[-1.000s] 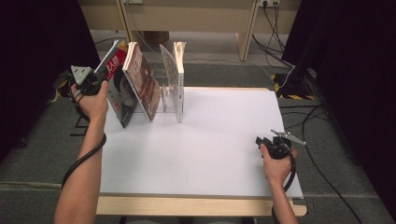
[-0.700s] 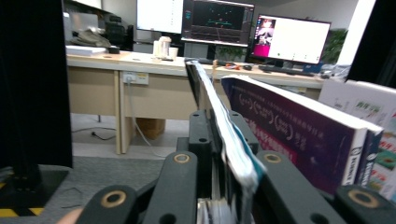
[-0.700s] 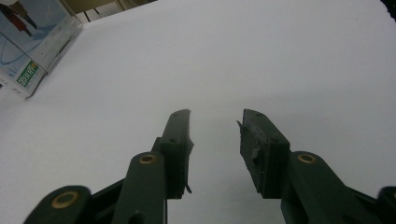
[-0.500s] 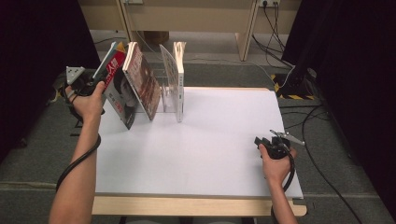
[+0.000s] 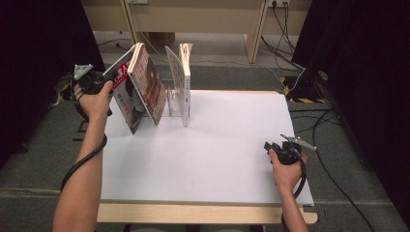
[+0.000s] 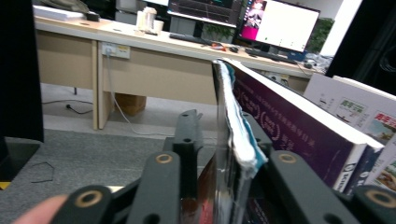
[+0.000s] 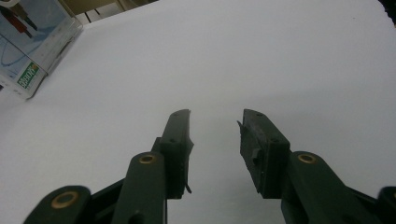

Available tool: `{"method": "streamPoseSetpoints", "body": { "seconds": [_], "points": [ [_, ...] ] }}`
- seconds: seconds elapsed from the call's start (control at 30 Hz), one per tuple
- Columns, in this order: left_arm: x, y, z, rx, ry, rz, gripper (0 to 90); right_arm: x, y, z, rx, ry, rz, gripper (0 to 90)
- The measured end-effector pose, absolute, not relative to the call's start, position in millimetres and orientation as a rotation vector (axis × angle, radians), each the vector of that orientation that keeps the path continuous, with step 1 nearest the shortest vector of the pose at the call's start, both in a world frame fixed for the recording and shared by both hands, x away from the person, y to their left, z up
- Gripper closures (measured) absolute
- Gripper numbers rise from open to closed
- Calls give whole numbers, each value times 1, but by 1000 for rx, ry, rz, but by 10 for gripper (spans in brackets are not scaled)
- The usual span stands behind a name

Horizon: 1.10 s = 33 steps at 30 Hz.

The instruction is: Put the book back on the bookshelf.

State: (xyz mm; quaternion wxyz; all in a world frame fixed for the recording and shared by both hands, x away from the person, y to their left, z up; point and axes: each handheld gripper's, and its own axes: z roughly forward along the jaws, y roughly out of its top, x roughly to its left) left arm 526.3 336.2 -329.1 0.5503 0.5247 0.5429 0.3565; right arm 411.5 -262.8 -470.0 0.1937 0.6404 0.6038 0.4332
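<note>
Left gripper grips the top edge of a thin book, its jaws closed on either side of the worn pages. That book leans at the outer left of a row standing on the white table, against a thicker purple book. Two white books stand upright just beside them. Right gripper hovers over the bare tabletop near the right edge, well apart from the row, its jaws spread and holding nothing.
</note>
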Motion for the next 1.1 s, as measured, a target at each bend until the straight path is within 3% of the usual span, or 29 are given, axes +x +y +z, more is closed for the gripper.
{"method": "streamPoseSetpoints", "body": {
  "seconds": [0.37,0.67,1.1],
  "points": [
    [538,327,-327,1294,1298,808,704,412,-264,-471,1803,1702,1214,627],
    [541,320,-326,1313,1311,807,834,413,-264,-473,1818,1718,1210,626],
    [539,322,-325,1330,1307,809,859,412,-262,-472,1837,1723,1213,626]
  ]
}}
